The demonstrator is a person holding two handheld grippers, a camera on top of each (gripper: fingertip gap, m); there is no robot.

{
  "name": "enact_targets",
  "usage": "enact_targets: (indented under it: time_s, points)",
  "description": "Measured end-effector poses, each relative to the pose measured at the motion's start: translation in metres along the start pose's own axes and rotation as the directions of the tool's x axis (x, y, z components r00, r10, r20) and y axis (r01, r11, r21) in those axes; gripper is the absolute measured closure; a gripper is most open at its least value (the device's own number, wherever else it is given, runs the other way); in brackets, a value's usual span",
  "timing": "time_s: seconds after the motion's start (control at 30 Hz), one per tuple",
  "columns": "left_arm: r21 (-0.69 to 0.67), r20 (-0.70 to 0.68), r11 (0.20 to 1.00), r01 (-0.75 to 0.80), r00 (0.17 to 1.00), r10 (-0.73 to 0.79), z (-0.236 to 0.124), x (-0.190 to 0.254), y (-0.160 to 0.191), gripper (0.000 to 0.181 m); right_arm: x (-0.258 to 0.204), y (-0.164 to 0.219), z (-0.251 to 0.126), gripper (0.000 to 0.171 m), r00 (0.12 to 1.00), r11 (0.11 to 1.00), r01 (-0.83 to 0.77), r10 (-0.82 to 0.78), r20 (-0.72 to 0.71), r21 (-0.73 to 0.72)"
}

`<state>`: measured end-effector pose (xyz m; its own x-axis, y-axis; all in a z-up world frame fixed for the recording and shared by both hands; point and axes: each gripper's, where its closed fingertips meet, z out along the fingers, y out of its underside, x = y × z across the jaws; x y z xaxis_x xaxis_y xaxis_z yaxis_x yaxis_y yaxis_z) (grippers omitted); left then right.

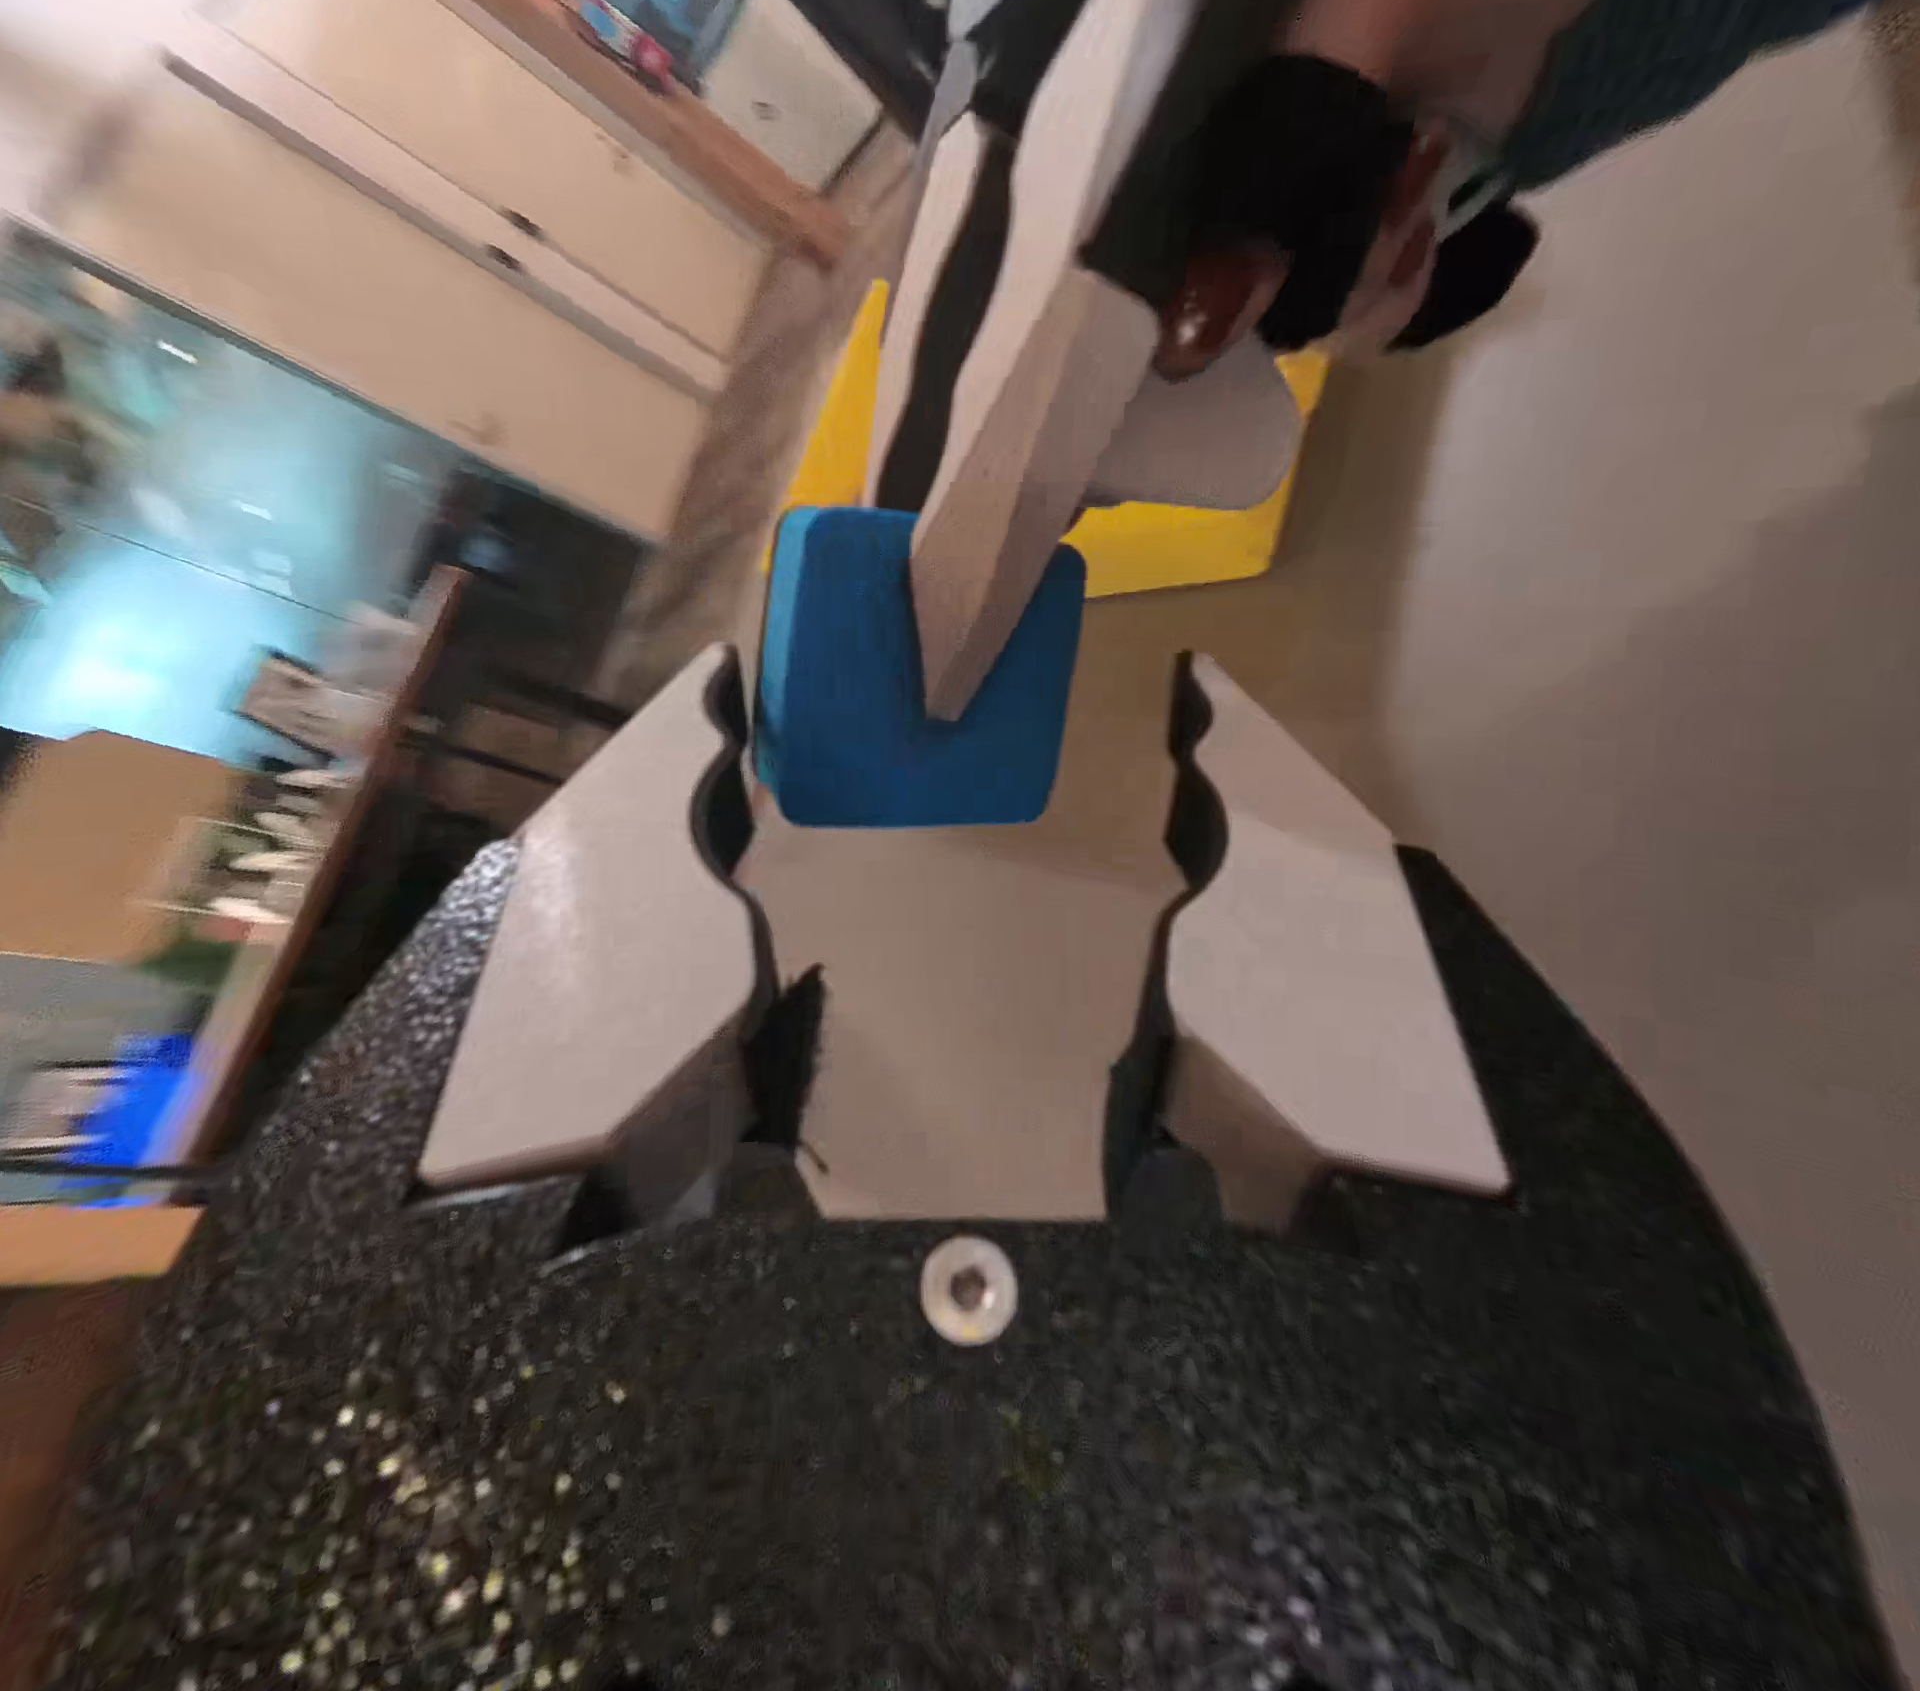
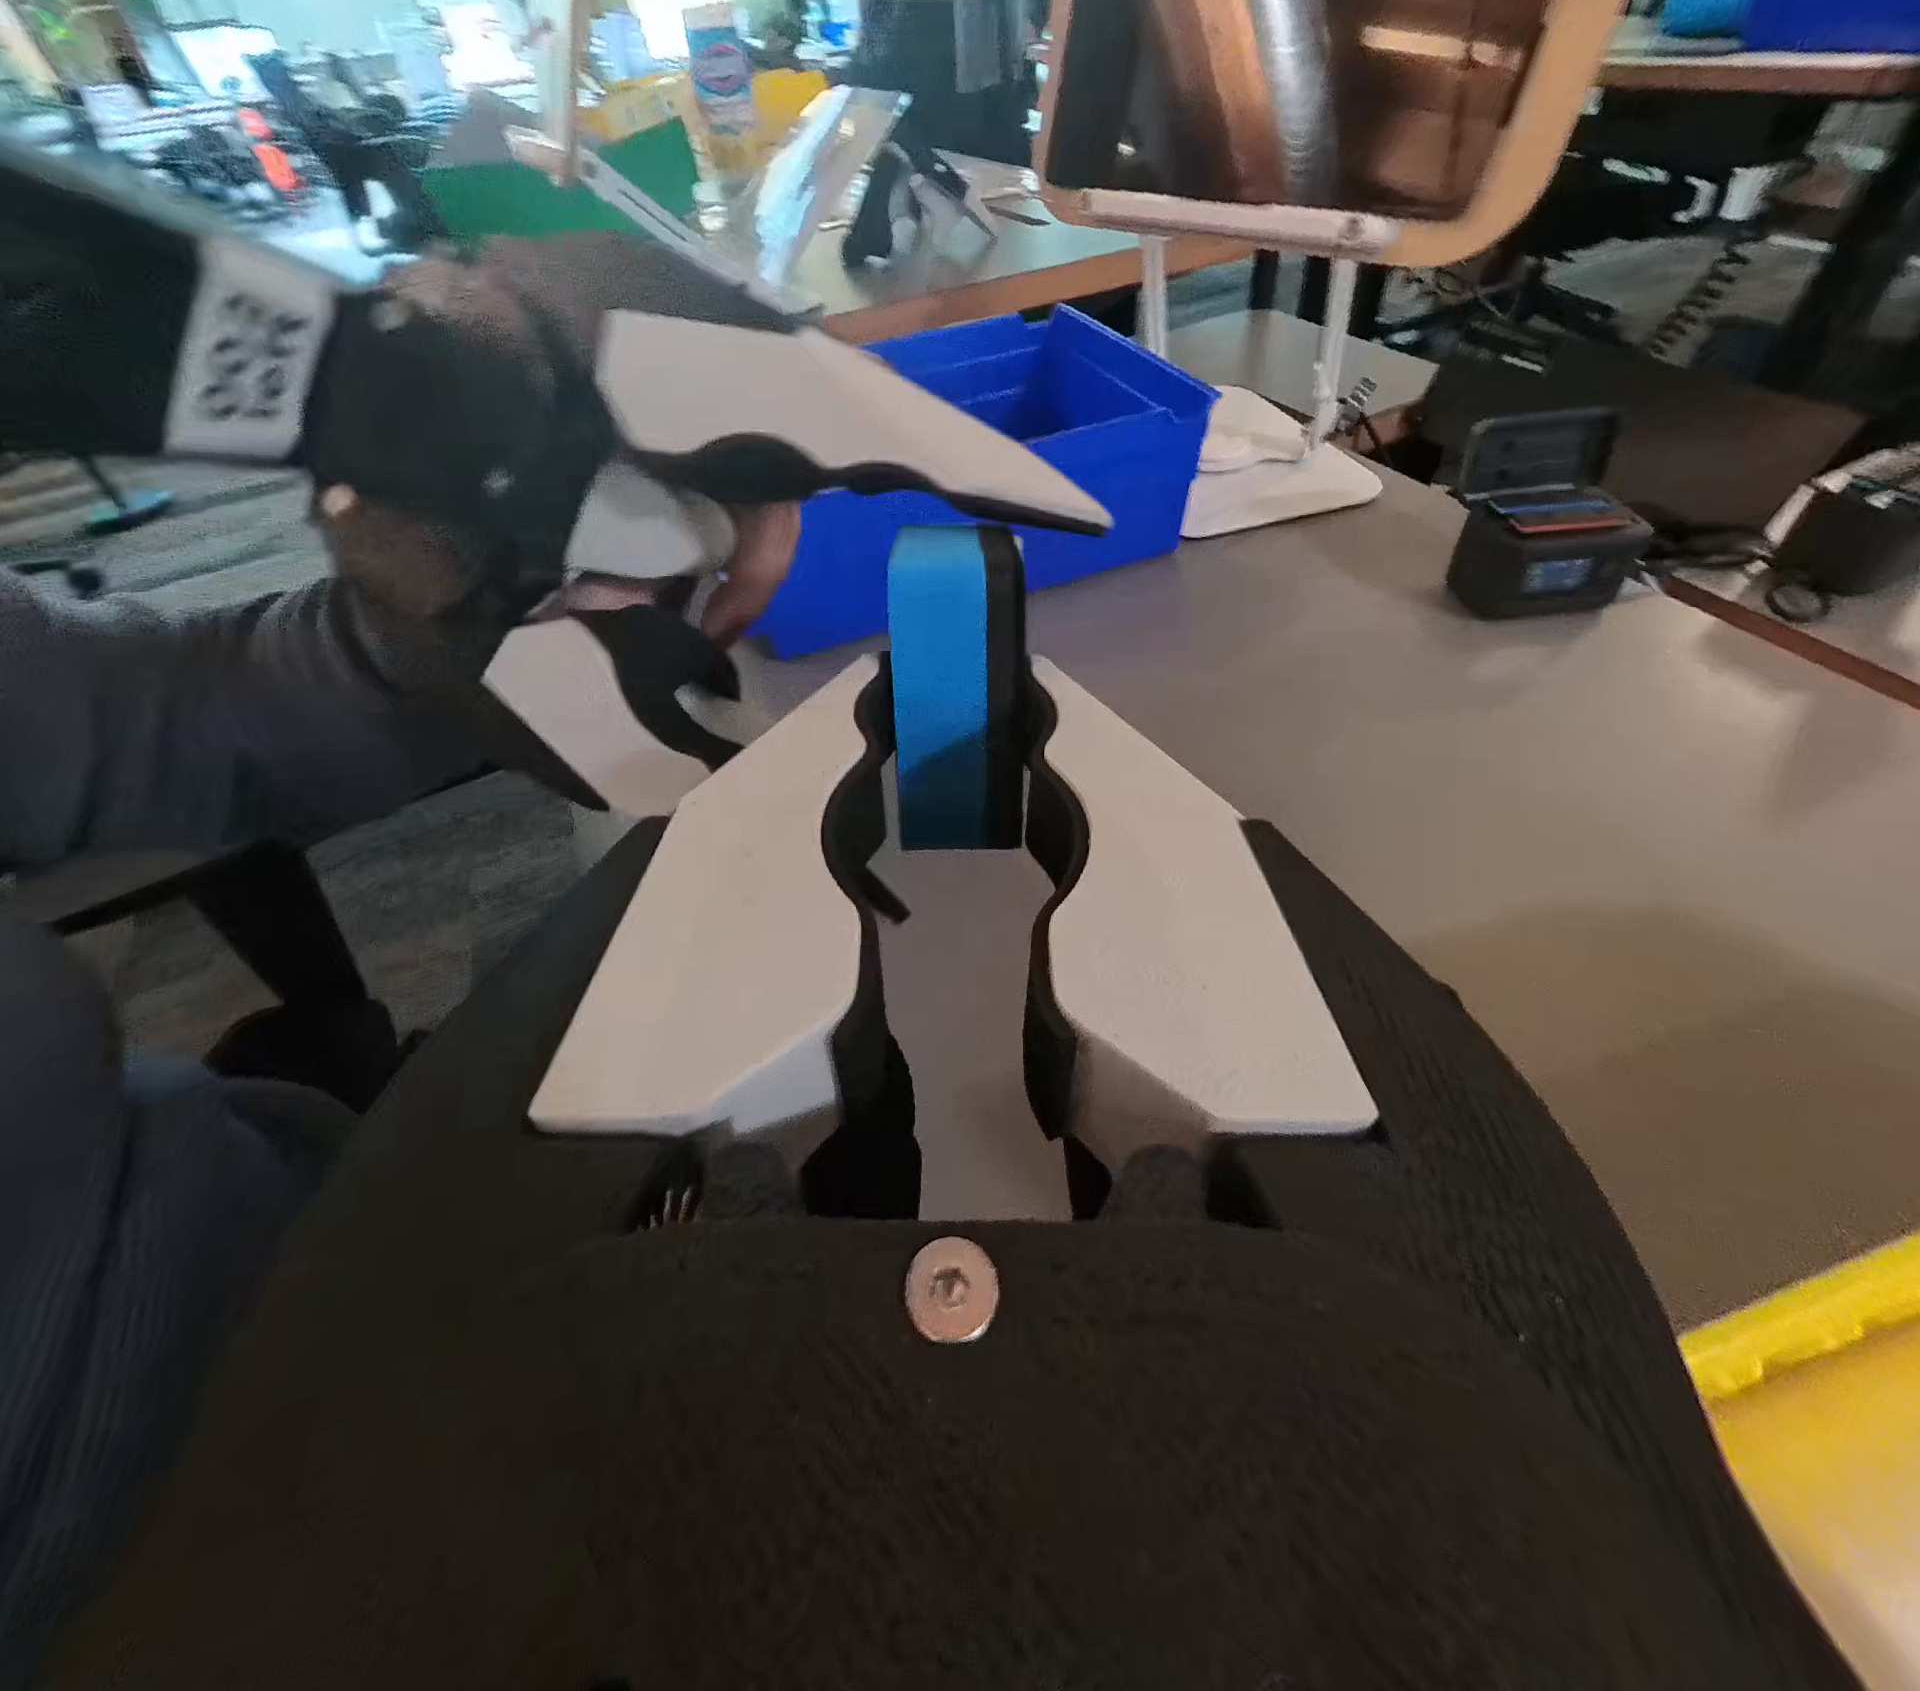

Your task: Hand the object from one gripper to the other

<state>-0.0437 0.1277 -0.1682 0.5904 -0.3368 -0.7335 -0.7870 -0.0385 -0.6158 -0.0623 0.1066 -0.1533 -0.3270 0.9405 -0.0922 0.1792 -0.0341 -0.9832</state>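
Observation:
A flat blue block with a black face (image 2: 940, 706) stands upright, pinched between the fingers of my right gripper (image 2: 951, 685), which is shut on it above the table. In the left wrist view the block (image 1: 862, 727) is a blue rounded square, and my right gripper (image 1: 935, 602) reaches down onto it from above. My left gripper (image 1: 956, 665) is open wide, with the block at its fingertips close to its left finger and a gap to its right finger. In the right wrist view my left gripper (image 2: 852, 665) comes in from the left, one finger above the block.
A blue bin (image 2: 1091, 436) sits on the grey table (image 2: 1455, 810) behind the block. A yellow bin (image 1: 1195, 550) lies beyond the grippers and also shows in the right wrist view (image 2: 1818, 1433). A framed panel on a white stand (image 2: 1330, 0) and a black case (image 2: 1538, 540) stand at the far right. My two grippers' fingertips are within a few centimetres of each other.

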Motion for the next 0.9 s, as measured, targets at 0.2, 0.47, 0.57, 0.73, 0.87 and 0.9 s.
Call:
enact_targets:
  time_s: [0.2,0.47,0.57,0.73,0.87,0.9]
  points:
    - [0.214,-0.205,0.856,0.471,0.878,-0.432,-0.015,-0.016,-0.021,0.107,-0.019,-0.011,-0.019,0.151,0.983,0.991,0.123,-0.13,0.133,0.054]
    - [0.232,-0.441,0.733,0.64,0.74,-0.507,-0.028,-0.006,-0.035,0.127,-0.017,-0.035,-0.044,0.151,0.966,0.97,-0.027,-0.036,0.256,0.24]
    - [0.261,-0.453,0.712,0.652,0.734,-0.506,-0.029,-0.005,-0.041,0.135,-0.016,-0.039,-0.048,0.151,0.958,0.961,-0.076,-0.003,0.286,0.265]
    - [0.296,-0.508,0.631,0.717,0.678,-0.531,-0.034,-0.009,-0.05,0.14,-0.021,-0.041,-0.05,0.151,0.956,0.963,-0.043,-0.038,0.292,0.265]
    - [0.286,-0.54,0.609,0.74,0.649,-0.536,-0.031,-0.002,-0.054,0.136,-0.029,-0.041,-0.049,0.151,0.948,0.967,-0.028,-0.055,0.315,0.254]
    - [0.293,-0.549,0.603,0.742,0.647,-0.529,-0.031,0.0,-0.056,0.141,-0.031,-0.041,-0.049,0.151,0.946,0.967,-0.022,-0.062,0.318,0.253]
